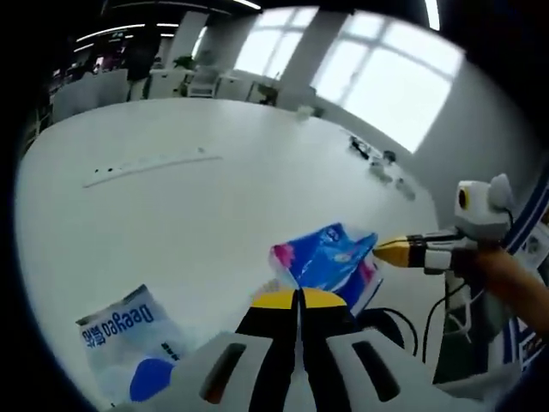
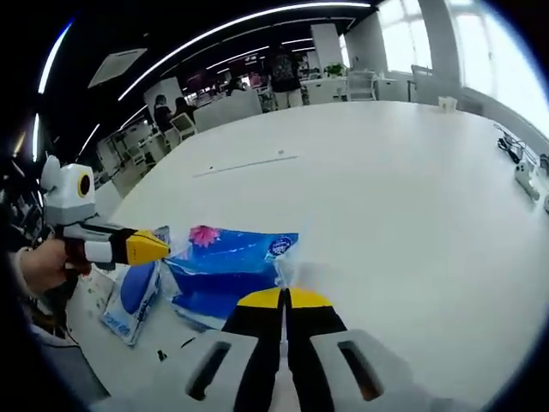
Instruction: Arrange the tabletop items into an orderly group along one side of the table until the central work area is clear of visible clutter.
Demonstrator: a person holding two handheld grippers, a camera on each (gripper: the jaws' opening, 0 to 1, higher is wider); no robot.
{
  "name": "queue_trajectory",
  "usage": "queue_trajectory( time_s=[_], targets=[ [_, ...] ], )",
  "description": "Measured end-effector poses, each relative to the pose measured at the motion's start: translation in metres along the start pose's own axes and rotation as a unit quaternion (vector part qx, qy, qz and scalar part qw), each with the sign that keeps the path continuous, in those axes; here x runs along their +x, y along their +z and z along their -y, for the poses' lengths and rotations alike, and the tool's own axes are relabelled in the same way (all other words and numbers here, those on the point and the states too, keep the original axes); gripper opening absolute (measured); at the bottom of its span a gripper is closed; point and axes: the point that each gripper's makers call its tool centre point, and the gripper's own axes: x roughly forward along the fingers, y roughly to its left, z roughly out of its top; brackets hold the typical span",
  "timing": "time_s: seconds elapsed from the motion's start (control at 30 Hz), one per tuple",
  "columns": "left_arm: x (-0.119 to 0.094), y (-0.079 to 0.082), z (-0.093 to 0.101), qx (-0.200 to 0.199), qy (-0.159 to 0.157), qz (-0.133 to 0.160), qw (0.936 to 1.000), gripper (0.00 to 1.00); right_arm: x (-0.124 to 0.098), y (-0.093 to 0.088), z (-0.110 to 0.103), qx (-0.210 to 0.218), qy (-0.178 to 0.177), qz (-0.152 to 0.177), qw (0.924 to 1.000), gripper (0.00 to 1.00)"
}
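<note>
Right tongs (image 2: 284,298) are pinched on the corner of a blue tissue pack (image 2: 225,270) lying on the white surface (image 2: 386,197). Left tongs (image 1: 298,298) are closed, empty, beside a white wipes packet (image 1: 129,339).

Left gripper (image 1: 298,299): jaws closed flat together, yellow tips meeting, nothing seen between them. In the right gripper view it enters from the left, held level by a hand (image 2: 39,266).

Right gripper (image 2: 284,298): jaws closed together, yellow tips touching. In the left gripper view it enters from the right, held by a hand (image 1: 506,275).
</note>
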Motion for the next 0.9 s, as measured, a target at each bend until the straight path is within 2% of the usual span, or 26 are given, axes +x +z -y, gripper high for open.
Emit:
queue_trajectory(
  time_s=[0.53, 0.9],
  targets=[
    [0.014, -0.009, -0.002, 0.006, -0.001, -0.016, 0.9999, 0.00, 0.011, -0.014, 0.011, 0.019, 0.001, -0.010, 0.9998, 0.00],
    [0.020, -0.010, -0.005, 0.010, -0.001, -0.020, 0.9997, 0.00, 0.015, -0.012, 0.016, 0.023, 0.002, -0.012, 0.9997, 0.00]
  ],
)
